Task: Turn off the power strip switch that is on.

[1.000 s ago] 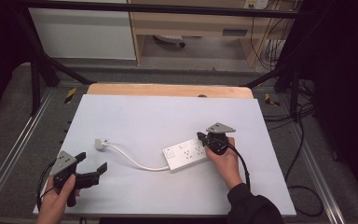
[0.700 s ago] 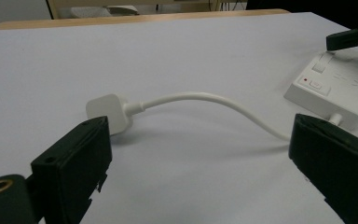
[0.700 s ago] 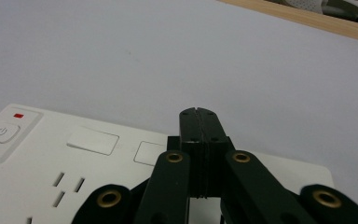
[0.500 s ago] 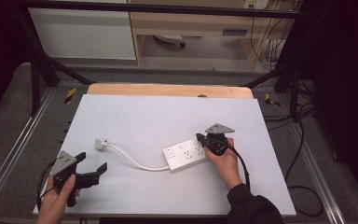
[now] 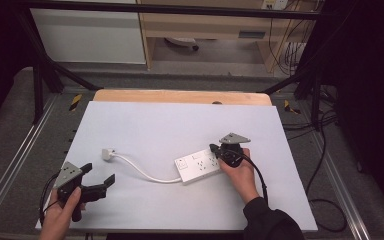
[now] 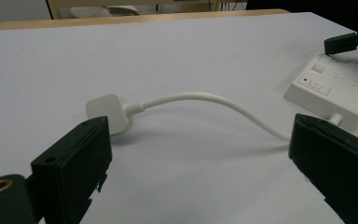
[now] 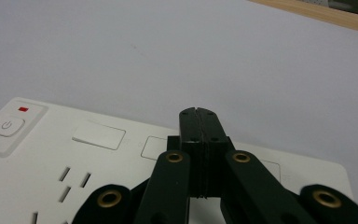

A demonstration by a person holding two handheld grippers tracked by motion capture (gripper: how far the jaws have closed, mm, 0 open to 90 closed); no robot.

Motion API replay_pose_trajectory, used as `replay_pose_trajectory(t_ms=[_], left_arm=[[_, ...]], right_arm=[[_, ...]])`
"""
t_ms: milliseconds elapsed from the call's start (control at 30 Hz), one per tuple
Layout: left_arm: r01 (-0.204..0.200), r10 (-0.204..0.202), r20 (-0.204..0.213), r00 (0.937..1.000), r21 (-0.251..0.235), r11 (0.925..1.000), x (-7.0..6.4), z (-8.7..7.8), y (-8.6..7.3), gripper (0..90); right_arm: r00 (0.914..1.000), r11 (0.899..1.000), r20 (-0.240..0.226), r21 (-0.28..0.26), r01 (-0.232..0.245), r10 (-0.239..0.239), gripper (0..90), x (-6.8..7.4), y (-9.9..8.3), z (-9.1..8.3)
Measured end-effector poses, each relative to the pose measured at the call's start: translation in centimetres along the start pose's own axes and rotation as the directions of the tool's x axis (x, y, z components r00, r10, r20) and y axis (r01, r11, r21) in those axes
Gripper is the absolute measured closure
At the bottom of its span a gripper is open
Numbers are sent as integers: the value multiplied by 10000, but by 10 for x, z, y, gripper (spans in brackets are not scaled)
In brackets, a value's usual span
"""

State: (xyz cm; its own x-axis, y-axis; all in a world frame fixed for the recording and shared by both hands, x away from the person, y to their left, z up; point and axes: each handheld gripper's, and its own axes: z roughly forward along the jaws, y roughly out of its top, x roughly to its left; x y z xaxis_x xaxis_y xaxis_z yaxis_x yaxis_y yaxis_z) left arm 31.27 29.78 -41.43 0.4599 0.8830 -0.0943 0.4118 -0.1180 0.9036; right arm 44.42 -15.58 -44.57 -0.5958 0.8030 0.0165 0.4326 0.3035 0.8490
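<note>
A white power strip (image 5: 198,164) lies right of the table's middle. Its white cable (image 5: 142,171) curves left to a white plug (image 5: 108,153). My right gripper (image 5: 212,148) is shut with nothing between its jaws, its tip over the strip's right half; in the right gripper view the closed jaws (image 7: 198,115) sit above the strip (image 7: 51,158), near its power button (image 7: 7,126). My left gripper (image 5: 99,175) stands open at the front left. In the left gripper view its tips (image 6: 200,140) frame the plug (image 6: 106,108), the cable (image 6: 205,99) and the strip's switch end (image 6: 328,91).
The white table top (image 5: 170,120) has a wooden strip (image 5: 180,96) along its far edge. Metal frame rails (image 5: 10,170) run down both sides. Dark cables (image 5: 325,200) lie on the floor at the right.
</note>
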Motion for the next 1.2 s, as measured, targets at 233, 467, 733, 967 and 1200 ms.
replay_pose_trajectory(t_ms=[233,467,733,967,1200], left_arm=[[-33,33,9,10000,7,10000,0,0,0,58],[-48,48,-4,10000,8,10000,0,0,0,58],[-32,32,0,10000,12,10000,0,0,0,58],[-50,50,0,10000,30,10000,0,0,0,58],[-28,28,1,10000,36,10000,-1,1,0,58]], right_arm=[[10000,10000,-7,12,48,-48,900,0,0,0],[10000,10000,-2,14,-12,12,900,0,0,0],[10000,10000,2,24,37,-37,900,0,-1,0],[10000,9999,-3,68,89,-89,900,0,-1,-1],[10000,9999,-6,108,50,-50,900,-1,-3,0]])
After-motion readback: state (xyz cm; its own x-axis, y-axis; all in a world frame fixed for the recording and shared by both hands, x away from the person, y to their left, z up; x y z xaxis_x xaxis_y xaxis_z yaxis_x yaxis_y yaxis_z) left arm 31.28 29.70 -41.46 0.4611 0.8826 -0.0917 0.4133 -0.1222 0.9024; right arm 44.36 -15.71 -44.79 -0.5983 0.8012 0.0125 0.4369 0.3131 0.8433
